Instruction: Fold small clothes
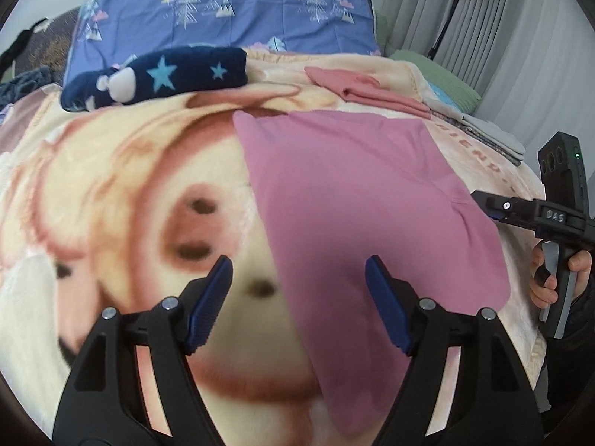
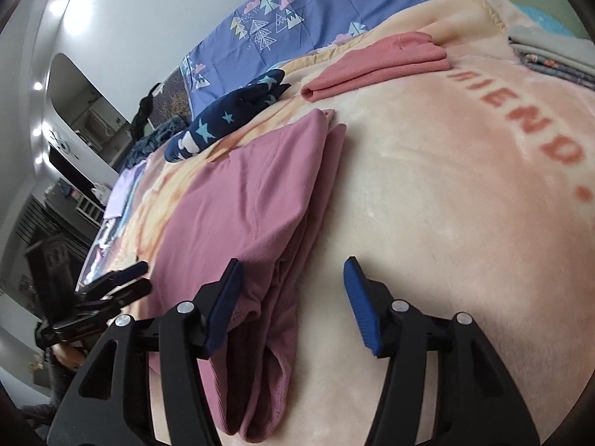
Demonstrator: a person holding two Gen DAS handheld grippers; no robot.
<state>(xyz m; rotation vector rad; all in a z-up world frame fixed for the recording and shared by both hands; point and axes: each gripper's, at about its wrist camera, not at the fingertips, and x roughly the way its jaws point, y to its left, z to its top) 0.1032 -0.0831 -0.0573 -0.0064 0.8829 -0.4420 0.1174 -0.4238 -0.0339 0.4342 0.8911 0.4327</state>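
Observation:
A mauve-pink garment (image 1: 353, 193) lies folded in layers on the plush blanket (image 1: 130, 186). My left gripper (image 1: 297, 264) hovers open over its near left edge, nothing between the pads. In the right wrist view, the garment (image 2: 238, 200) shows stacked folded edges along its right side. My right gripper (image 2: 292, 264) stands open over that edge; the left pad is above the cloth and the right pad above bare blanket (image 2: 446, 186). Neither pad presses the cloth. The right gripper's fingers (image 1: 494, 206) show at the garment's right side, held by a hand (image 1: 580, 264).
A folded salmon garment (image 1: 372, 89) and a navy star-print garment (image 1: 167, 74) lie further back, before a blue tree-print pillow (image 1: 230, 11). A stack of folded clothes (image 1: 483, 126) sits at the back right. Curtains and a floor lamp (image 1: 457, 0) stand behind the bed.

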